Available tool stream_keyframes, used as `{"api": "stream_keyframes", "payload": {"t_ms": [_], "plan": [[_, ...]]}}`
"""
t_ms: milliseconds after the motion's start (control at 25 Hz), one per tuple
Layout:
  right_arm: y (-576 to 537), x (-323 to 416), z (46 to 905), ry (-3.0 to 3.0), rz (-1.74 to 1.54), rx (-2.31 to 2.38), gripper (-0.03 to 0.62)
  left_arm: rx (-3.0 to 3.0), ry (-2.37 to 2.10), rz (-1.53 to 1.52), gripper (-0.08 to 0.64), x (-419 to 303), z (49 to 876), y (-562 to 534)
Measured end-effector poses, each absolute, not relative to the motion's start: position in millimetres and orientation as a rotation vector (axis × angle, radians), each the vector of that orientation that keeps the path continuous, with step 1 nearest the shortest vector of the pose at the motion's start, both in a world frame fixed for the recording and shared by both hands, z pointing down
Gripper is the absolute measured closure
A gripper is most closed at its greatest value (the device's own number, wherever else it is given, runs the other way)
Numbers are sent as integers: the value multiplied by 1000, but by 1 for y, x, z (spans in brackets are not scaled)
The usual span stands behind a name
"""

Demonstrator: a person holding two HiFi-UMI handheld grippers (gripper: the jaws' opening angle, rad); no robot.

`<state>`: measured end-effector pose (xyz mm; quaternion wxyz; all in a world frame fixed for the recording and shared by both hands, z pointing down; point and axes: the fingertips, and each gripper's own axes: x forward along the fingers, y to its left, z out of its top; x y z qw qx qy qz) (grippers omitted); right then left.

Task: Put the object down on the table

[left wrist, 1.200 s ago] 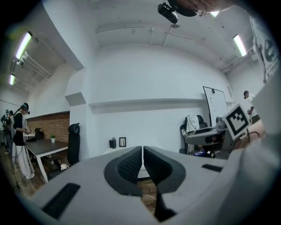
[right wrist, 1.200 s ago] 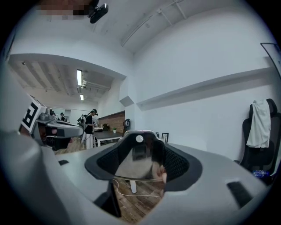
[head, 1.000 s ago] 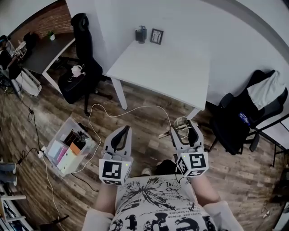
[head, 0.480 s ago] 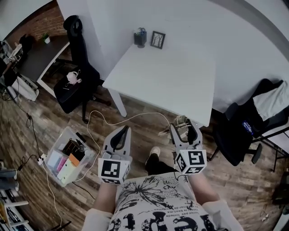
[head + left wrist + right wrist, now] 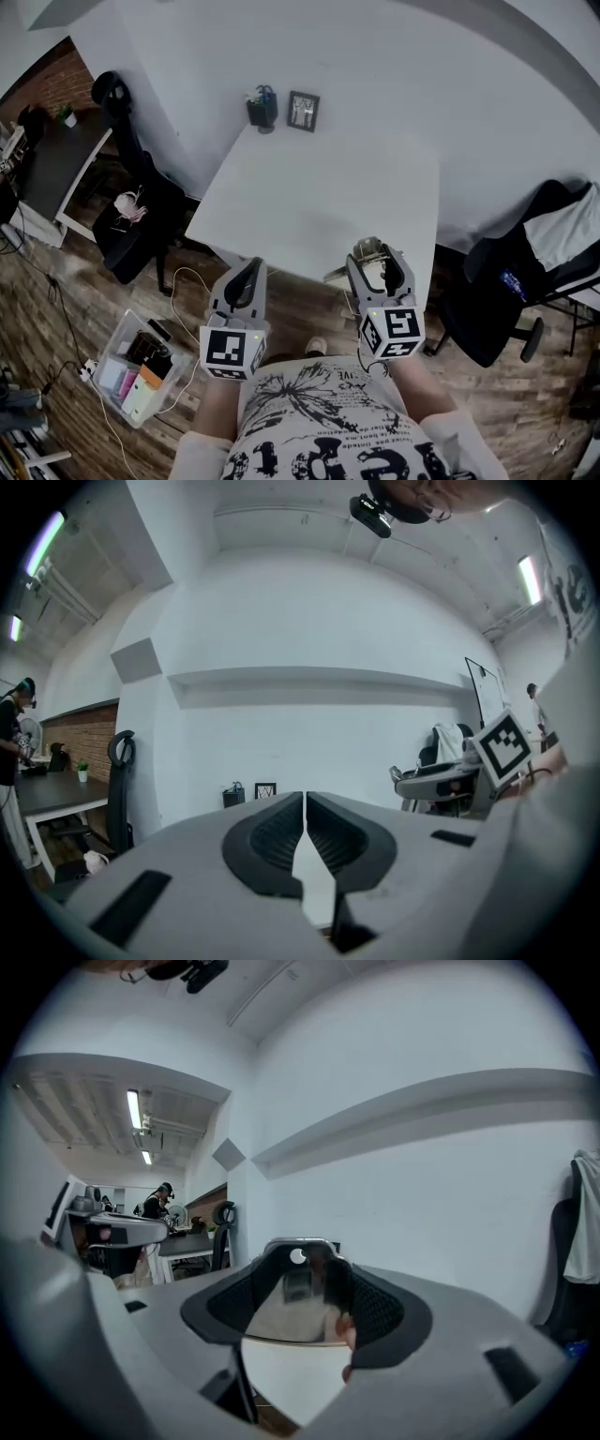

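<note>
We are clamping the right gripper (image 5: 377, 262) on the object (image 5: 298, 1290). It is a see-through thing with a shiny rim, sitting between jaws that are standing wide apart with the pads pressing its sides. Which way its long axis is running we are not able to tell, though the rim is showing at the top, on the side away from us. The left gripper (image 5: 305, 803) is carrying nothing, and its jaws are resting together.

What the put-down is turning on is this: the white table (image 5: 328, 187) is lying straight ahead of both grippers and lower than them. The object is hanging over the near edge, towards the near right corner. The right gripper is the nearer of the two, with the left one sitting just off the near edge further to the left.

We are judging that the object needs to travel forward and down onto the bare top beyond that edge. Nothing is standing in the way there. A dark pen pot (image 5: 263, 108) and a small picture frame (image 5: 303, 111) are standing at the far edge near the far left corner, well apart from the object.

Off the table, a black chair (image 5: 131, 216) is standing to the left. Another chair (image 5: 511, 281) with pale cloth over its back is standing to the right, and a plastic box (image 5: 141, 367) is lying on the floor.
</note>
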<state>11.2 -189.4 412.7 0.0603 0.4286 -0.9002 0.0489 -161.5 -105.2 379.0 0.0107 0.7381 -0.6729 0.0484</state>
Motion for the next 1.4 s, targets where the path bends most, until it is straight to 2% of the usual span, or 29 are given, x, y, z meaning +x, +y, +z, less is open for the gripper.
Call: {"api": "stream_keyframes", "payload": {"t_ms": [400,880,1400], "plan": [[-275,15,439,-2578,201,1383,311,2377,-1988,193,548,-183,394,-211],[-373,-22,482,-2358,392,1535,311,2600,-1680,193,548,-213,402,-349],[-443,-83,602,-2087,576,1461,311,2607,-1542,215,548,-267,460,-418]]}}
